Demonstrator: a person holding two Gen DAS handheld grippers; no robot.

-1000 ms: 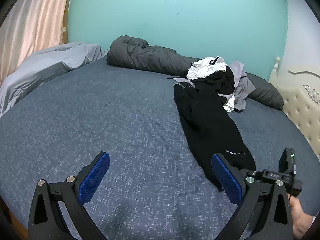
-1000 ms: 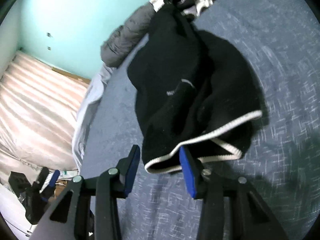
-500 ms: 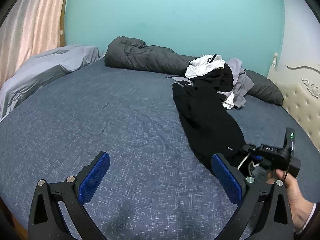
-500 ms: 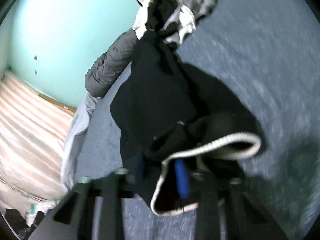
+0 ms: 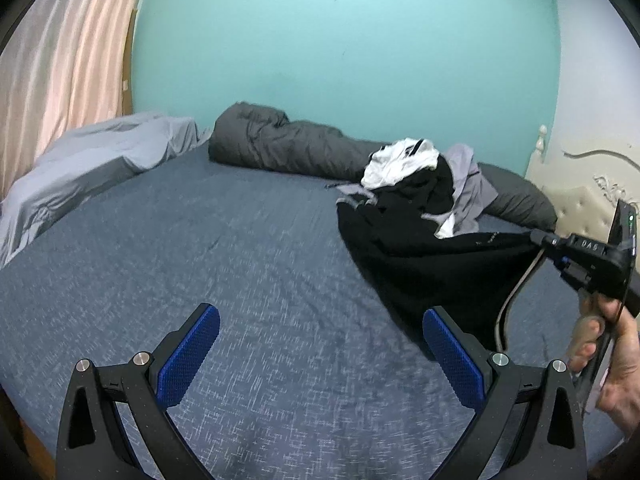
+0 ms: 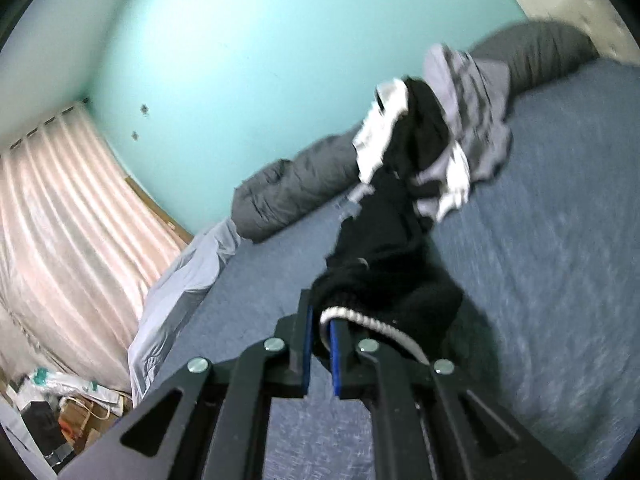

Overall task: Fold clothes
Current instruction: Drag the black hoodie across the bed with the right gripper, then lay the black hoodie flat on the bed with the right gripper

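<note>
Moved: since a second ago the right tool (image 6: 320, 340) has gone from open at the garment's white-trimmed edge to clamped on it, and the garment (image 5: 420, 264) has risen off the bed at that end; the left tool (image 5: 320, 356) hangs over the same bare patch of sheet as before.
Left tool: fingers spread wide, nothing between them, above the bed (image 5: 200, 248) and just left of the garment's near end.
Right tool: fingers nearly closed, pinching the white-corded hem (image 6: 360, 318) of the black garment; in the left view it is held up at the right edge, the cloth drawn taut toward it.
Garment: black, stretched from the right tool back to the pile (image 5: 424, 176); its far end is tangled with or under the white and grey pieces, I cannot tell which.
Handling: soft, limp and light by the look of its sag; it likely takes no shape of its own, so one grip leaves it bunched. The corded hem is thicker than the rest and should slip less.
Where to hold: a second grip on the same hem, well apart from the first, would probably spread it flat; pulling hard may drag the pile along.
Far: grey duvet roll (image 5: 288, 148) against the teal wall (image 5: 340, 40).
</note>
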